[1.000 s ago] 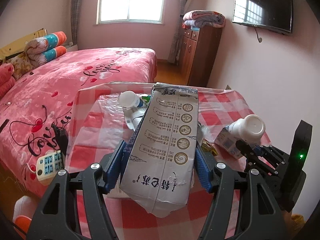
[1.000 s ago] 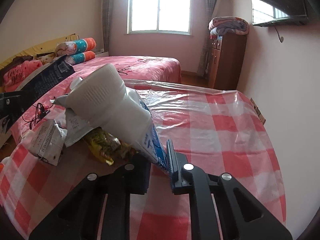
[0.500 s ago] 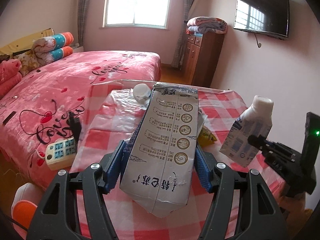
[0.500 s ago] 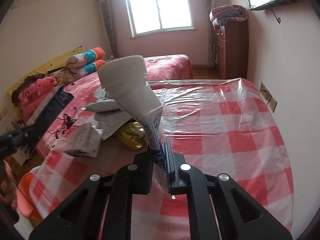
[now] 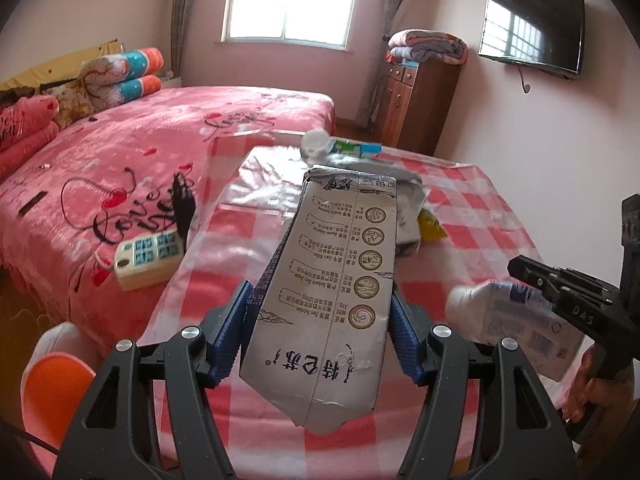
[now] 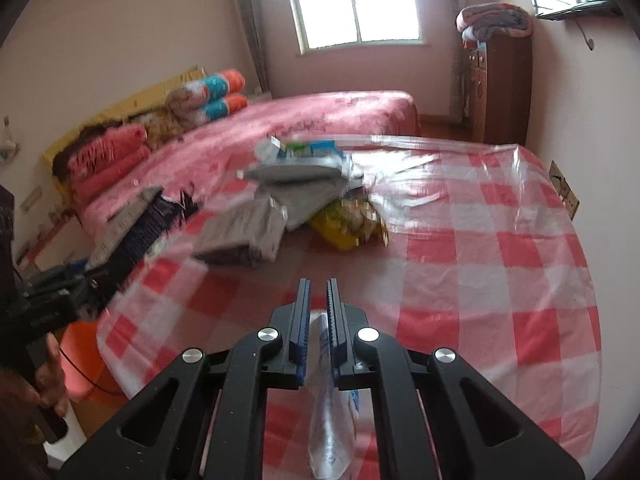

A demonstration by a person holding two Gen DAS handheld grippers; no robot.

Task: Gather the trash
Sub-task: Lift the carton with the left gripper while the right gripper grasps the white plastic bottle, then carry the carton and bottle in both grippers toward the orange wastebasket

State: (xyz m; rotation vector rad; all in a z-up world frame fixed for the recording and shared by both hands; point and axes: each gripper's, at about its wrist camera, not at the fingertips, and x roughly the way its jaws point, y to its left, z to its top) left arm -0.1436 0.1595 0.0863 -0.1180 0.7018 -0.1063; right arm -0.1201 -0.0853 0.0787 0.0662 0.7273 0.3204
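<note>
Left gripper (image 5: 320, 332): clamped on the flattened grey milk carton (image 5: 340, 276), which it holds lifted above the near edge of the checked table (image 5: 480, 216).
Right gripper (image 6: 318, 312): clenched on the squashed white plastic bottle (image 5: 516, 320); the jaws pinch its flattened base, off the table's near right side.
Remaining trash: a yellow snack wrapper (image 6: 348, 224), grey packets (image 6: 244, 236) and a green-and-blue toothpaste box (image 6: 308, 150) lie heaped at the table's far left.
Beside the table: a power strip (image 5: 148, 254) rests on the pink bed (image 5: 120, 160).
</note>
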